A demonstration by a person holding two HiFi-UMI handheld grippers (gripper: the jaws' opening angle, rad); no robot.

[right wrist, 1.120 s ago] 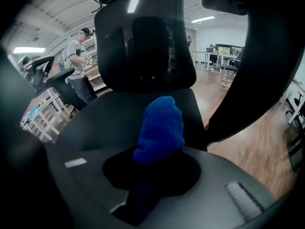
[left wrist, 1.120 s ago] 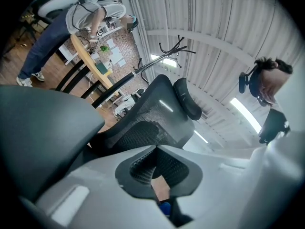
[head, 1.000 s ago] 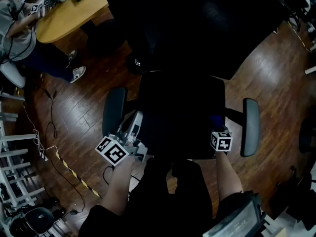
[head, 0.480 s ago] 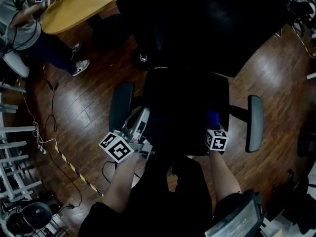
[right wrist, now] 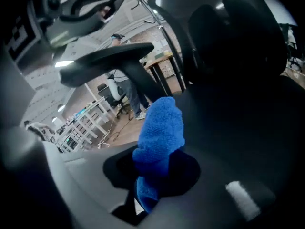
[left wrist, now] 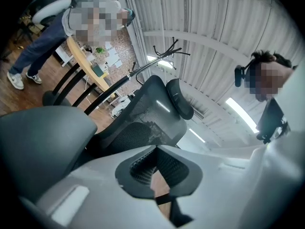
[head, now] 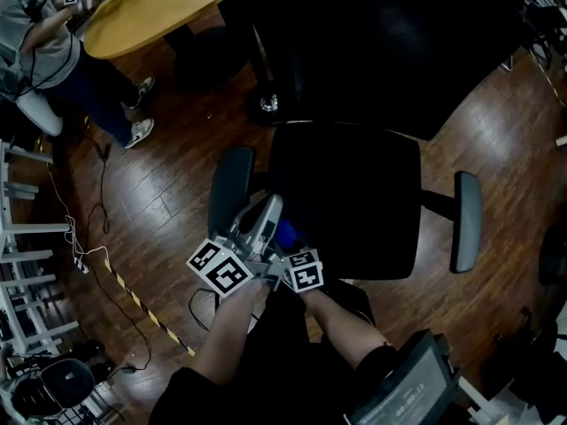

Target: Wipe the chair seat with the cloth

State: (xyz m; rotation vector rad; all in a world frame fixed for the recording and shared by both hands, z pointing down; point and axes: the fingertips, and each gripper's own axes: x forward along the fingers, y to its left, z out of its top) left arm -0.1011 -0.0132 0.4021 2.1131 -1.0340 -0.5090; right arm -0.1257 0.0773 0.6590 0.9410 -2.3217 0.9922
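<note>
The black office chair's seat (head: pixel 350 197) fills the middle of the head view, between its left armrest (head: pixel 232 187) and right armrest (head: pixel 467 220). My right gripper (head: pixel 286 243) is at the seat's front left corner, shut on a blue cloth (head: pixel 284 233) that bunches out past its jaws (right wrist: pixel 159 132) against the dark seat (right wrist: pixel 243 128). My left gripper (head: pixel 269 205) sits just beside it, by the left armrest (left wrist: pixel 43 137), its jaws closed together with nothing between them (left wrist: pixel 155 149). It looks up at the mesh backrest (left wrist: pixel 143 116).
A yellow table (head: pixel 151 7) and a seated person (head: pixel 53 51) are at the far left. Cables (head: pixel 93 237) and striped tape (head: pixel 142 312) lie on the wood floor. White racks (head: pixel 27 237) line the left edge. The chair's base (head: pixel 266 104) stands behind the seat.
My right gripper has swept the blue cloth leftward along the seat's front, from the right corner to the left corner beside my left gripper. The left gripper has hardly moved.
</note>
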